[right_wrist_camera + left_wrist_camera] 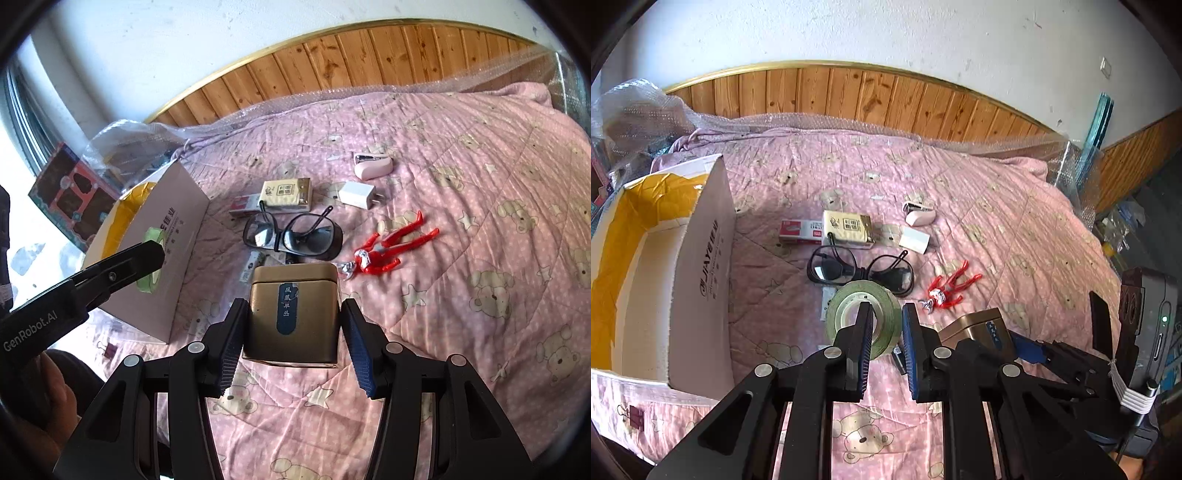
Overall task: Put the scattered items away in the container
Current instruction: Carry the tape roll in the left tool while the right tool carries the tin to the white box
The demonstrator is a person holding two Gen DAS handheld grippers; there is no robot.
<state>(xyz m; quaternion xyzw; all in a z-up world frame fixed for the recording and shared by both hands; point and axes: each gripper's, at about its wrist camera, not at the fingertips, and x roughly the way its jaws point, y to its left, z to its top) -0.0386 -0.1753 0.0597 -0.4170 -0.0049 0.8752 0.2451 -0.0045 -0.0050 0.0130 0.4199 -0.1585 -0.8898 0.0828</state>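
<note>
Two grippers work at once: left gripper [886, 314] pinches the green tape roll [864, 317] through its rim for lifting boxward, while right gripper [293, 314] straddles the gold tea tin [293, 314], jaws wide, not yet closed.

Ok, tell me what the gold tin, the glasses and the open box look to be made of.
Gold tin: likely thin metal, with a brushed satin sheen, a lid seam and a dark paper label.
Glasses: apparently glossy black plastic frame with clear lenses that show reflections.
Open box: cardboard, matte white with printed lettering outside; its flaps look yellow inside.
</note>
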